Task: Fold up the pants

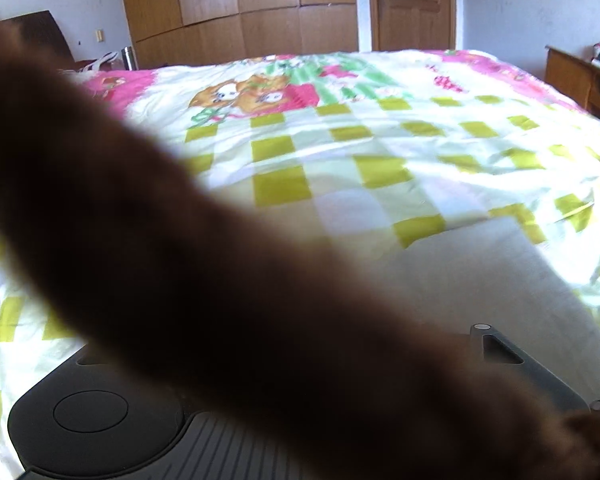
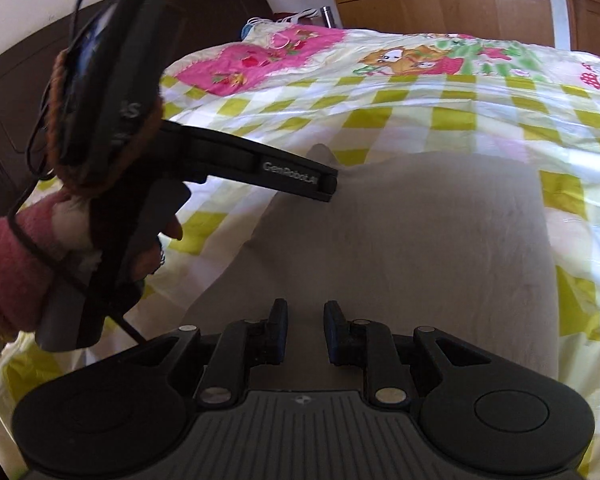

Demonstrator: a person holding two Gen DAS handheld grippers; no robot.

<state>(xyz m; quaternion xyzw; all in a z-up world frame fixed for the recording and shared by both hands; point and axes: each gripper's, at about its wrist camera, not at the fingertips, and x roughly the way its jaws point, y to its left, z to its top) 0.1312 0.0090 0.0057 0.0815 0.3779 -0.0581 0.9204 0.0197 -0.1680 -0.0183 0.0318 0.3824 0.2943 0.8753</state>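
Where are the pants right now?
The pants lie folded on the checked bedspread, just ahead of the open right gripper, with the left gripper at their far-left edge.

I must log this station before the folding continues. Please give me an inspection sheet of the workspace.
Surface: bed with a checked yellow-green and pink cartoon quilt, wrinkled.
Job's things: grey pants, lying flat on the quilt, seemingly already folded.
Clutter: metal flask and white items near the headboard.
Grippers: right hand-held gripper open, above the pants, holding nothing. Left hand-held gripper points at the pants' far edge; its state cannot be told, as a blurred brown shape blocks its own camera.
Cables: black cable across the pink sleeve.
Surroundings: wooden wardrobe, door, dark headboard.
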